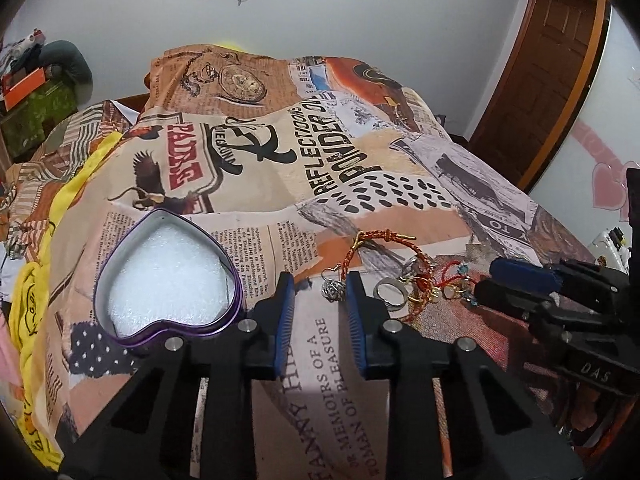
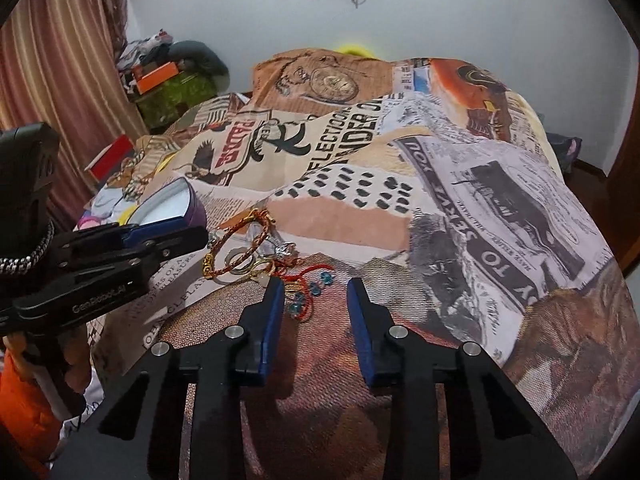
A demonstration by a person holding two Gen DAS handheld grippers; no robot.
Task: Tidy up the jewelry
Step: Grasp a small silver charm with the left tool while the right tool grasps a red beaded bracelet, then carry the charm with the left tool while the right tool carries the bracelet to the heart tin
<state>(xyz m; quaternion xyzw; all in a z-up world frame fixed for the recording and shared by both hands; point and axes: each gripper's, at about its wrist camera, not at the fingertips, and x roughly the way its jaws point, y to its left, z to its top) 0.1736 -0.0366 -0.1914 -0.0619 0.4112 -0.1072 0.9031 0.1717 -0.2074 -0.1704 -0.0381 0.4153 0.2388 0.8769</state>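
On a bed w/ a newspaper-collage bedspread (image 1: pixel 360 152), going left to right: a purple heart-shaped tin (image 1: pixel 168 276), lid off, white foam lining, nothing in it. Just right of it, the left gripper (image 1: pixel 320 288), fingers moderately apart and holding nothing; a small silver charm (image 1: pixel 334 290) lies on the bedspread between the tips. Next, the jewelry pile (image 1: pixel 416 276): a red-and-gold braided bracelet (image 1: pixel 372 248), a plain silver ring (image 1: pixel 390 292), red cord w/ beads. Far right, the right gripper (image 2: pixel 316 292), fingers wide, empty, its left finger at the pile's near edge beside blue beads (image 2: pixel 316 284).

Risks, as a guess: cords look tangled, so lifting one piece may drag others along; small pieces could slip from the pads or sink into bedspread folds; both grippers are near each other & could bump.

Left view shows the tin's whole interior; right view shows only a corner of the tin (image 2: pixel 176 204) behind the left gripper, but shows the blue beads clearly, plus a chain wrapped on the left gripper's body.
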